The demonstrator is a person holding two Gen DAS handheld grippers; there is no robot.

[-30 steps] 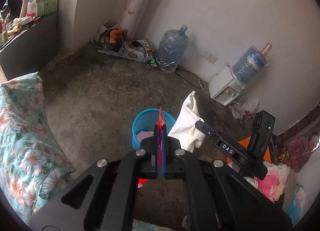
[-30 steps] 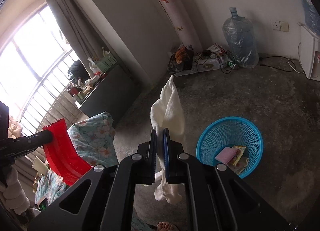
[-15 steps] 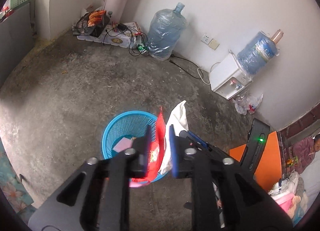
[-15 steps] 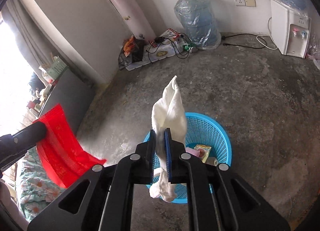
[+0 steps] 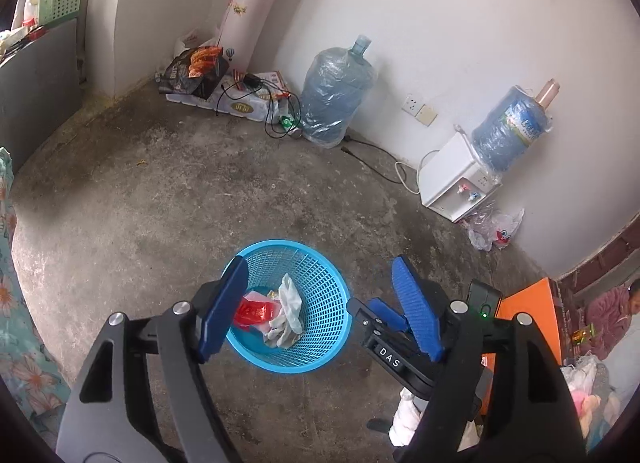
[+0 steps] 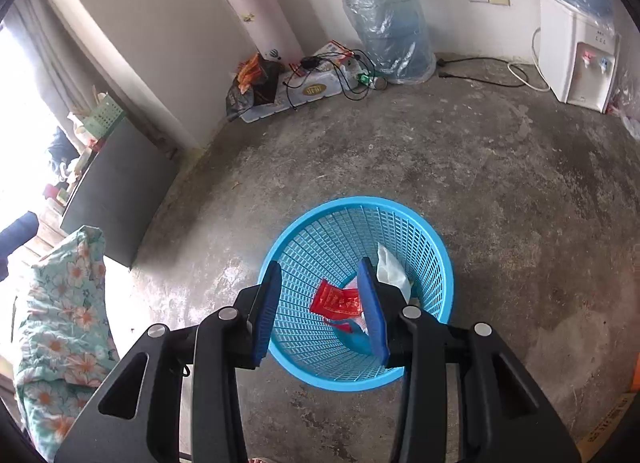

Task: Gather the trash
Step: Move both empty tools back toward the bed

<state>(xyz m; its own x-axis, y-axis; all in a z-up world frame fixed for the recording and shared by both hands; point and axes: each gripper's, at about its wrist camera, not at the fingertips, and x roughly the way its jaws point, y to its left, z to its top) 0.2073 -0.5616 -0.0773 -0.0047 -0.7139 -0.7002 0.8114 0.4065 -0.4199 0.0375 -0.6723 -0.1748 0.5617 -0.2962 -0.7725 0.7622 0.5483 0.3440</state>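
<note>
Now the red wrapper (image 6: 338, 301) and white cloth (image 5: 287, 313) lie together at the bottom of the blue basket (image 6: 430, 237) (which stands on the concrete floor (image 6: 500, 167)). Above its rim the left gripper (image 5: 318, 313) and right gripper (image 6: 322, 309) have just been opening; both stand spread, nothing between their pads.

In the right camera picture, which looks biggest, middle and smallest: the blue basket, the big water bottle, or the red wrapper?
1. Blue basket, though it sits nearest the camera, which helps it look big.
2. Water bottle, farther off by the wall, so its true size against the basket is unsure.
3. Red wrapper, clearly smallest, lying inside the basket.
</note>
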